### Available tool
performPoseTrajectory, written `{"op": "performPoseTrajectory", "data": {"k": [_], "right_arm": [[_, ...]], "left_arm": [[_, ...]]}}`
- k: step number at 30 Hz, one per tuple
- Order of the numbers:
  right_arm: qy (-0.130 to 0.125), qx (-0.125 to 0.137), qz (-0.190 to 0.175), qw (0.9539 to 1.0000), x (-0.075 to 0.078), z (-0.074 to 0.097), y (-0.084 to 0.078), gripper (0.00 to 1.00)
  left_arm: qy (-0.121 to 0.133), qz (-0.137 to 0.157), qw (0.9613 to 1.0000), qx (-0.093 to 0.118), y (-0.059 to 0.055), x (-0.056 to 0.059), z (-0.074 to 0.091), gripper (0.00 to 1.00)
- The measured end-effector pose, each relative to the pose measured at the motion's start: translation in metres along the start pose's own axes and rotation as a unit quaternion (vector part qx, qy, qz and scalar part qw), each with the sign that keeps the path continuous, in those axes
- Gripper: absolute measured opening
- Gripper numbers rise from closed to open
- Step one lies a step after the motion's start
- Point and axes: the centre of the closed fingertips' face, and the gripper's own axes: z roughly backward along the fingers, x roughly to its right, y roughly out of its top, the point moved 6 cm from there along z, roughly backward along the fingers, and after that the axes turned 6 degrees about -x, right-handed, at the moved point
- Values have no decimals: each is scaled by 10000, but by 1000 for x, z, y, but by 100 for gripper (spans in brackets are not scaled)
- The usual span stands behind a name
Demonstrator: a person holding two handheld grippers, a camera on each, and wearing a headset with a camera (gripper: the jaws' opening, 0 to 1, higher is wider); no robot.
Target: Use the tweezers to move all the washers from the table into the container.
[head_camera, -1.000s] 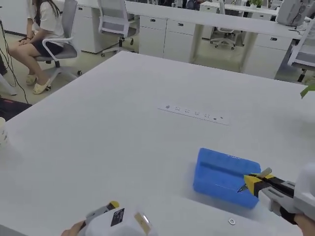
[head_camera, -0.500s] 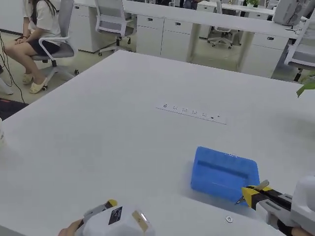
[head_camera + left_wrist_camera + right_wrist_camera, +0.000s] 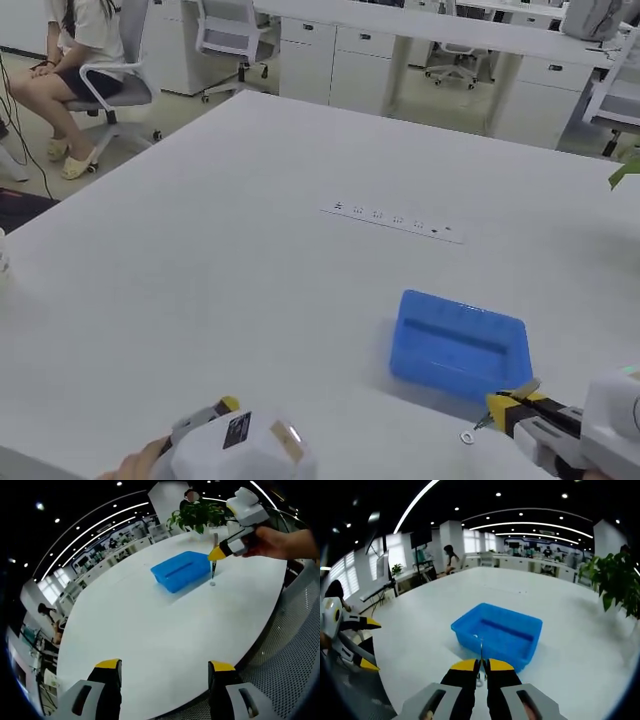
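Holding the tweezers clamped between nearly closed jaws, our right gripper aims their tips down at a washer on the table just ahead of it. Beyond that washer, farther along the tweezers' line, stands the blue container. Our left gripper, jaws wide and empty, hangs well off, so the right is nearer.

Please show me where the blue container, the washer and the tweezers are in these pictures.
blue container (image 3: pixel 440 378), head view, on its near outer wall.
washer (image 3: pixel 467 437), head view, on the small metal ring itself.
tweezers (image 3: pixel 481 650), right gripper view, on the thin metal shaft.
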Motion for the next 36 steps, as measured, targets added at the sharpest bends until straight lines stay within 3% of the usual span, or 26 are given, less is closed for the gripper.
{"op": "performPoseTrajectory", "data": {"k": [9,23,36], "right_arm": [[25,-154,-44,9999,2,-9,-8,3],[34,-128,128,9998,-4,-9,-9,3],[-16,-260,261,9993,-3,-6,-8,2]], "left_arm": [[14,23,10000,-1,0,0,1,71],[21,11,10000,-12,0,0,1,71],[14,5,10000,-1,0,0,1,71]]}}
